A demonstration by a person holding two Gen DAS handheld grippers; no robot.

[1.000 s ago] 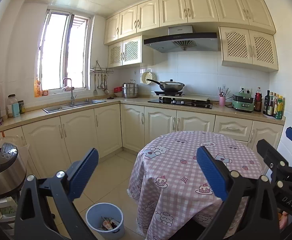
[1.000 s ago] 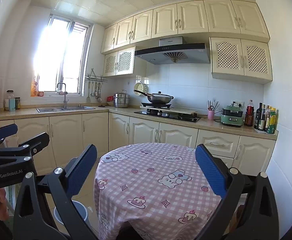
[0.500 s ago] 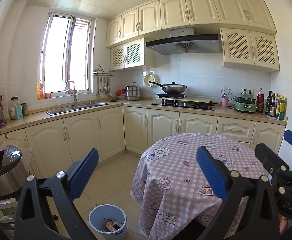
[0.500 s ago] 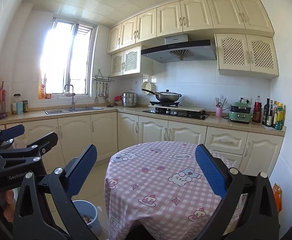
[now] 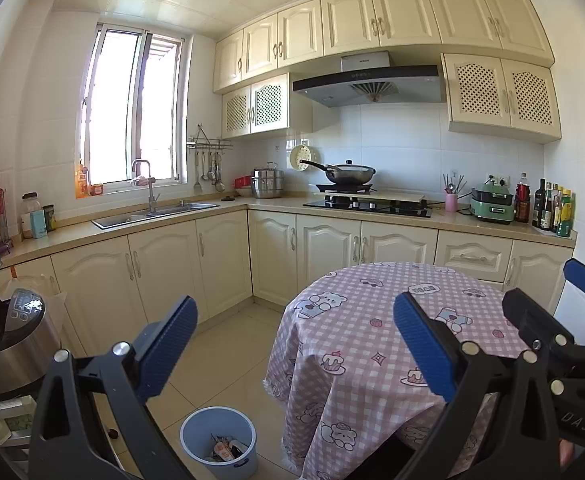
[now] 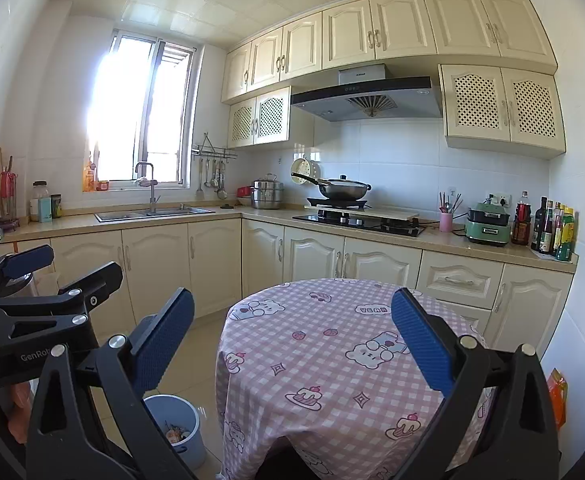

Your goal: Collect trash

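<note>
Holding both tools level, I kept my left gripper (image 5: 294,342) and right gripper (image 6: 292,334) spread wide with nothing between their blue pads. Beside the round table (image 6: 332,344) (pink checked cloth, cartoon bears), on its window side, the blue trash bin (image 5: 218,436) stood on the floor tiles with wrappers already lying inside. Nothing lay on the cloth itself.

Both wrist views face the kitchen from above, side by side; both share the round table (image 5: 372,320) and bin (image 5: 218,428).
</note>
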